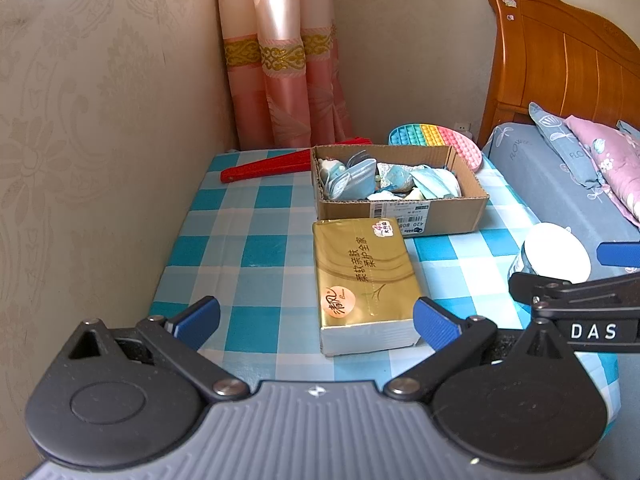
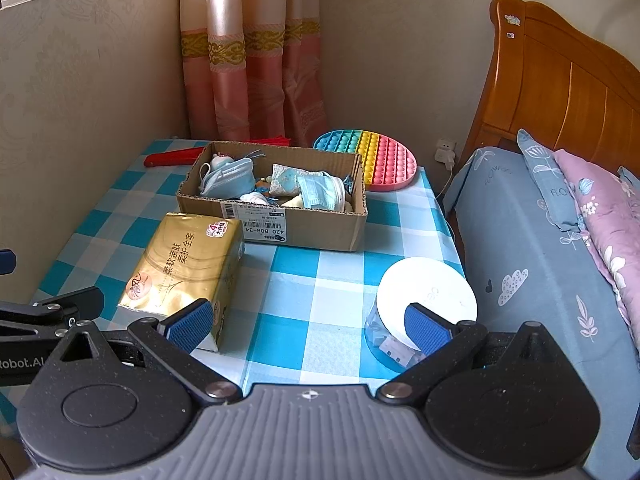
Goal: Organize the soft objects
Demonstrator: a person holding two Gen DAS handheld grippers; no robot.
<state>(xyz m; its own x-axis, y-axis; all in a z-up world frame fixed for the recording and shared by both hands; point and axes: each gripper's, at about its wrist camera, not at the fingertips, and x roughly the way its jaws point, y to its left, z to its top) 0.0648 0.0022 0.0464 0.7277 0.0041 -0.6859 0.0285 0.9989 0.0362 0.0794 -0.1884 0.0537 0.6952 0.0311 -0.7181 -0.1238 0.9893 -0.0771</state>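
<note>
A gold pack of tissues (image 1: 364, 280) (image 2: 188, 268) lies on the blue-checked tablecloth (image 1: 248, 248) (image 2: 320, 276), just in front of a cardboard box (image 1: 400, 212) (image 2: 280, 228). The box holds blue face masks (image 1: 352, 178) (image 2: 230, 178) and small soft items. My left gripper (image 1: 316, 320) is open, low over the near edge, with the pack's near end between its blue fingertips. My right gripper (image 2: 308, 324) is open too, its left pad beside the pack and its right pad in front of a clear jar with a white lid (image 2: 424, 300) (image 1: 556, 252).
A round rainbow pop-it toy (image 1: 440, 140) (image 2: 376, 160) lies behind the box. A folded red fan (image 1: 264, 168) (image 2: 172, 157) rests at the back left. The wall stands on the left, pink curtains at the back. A bed with pillows (image 2: 580, 208) borders the table's right side.
</note>
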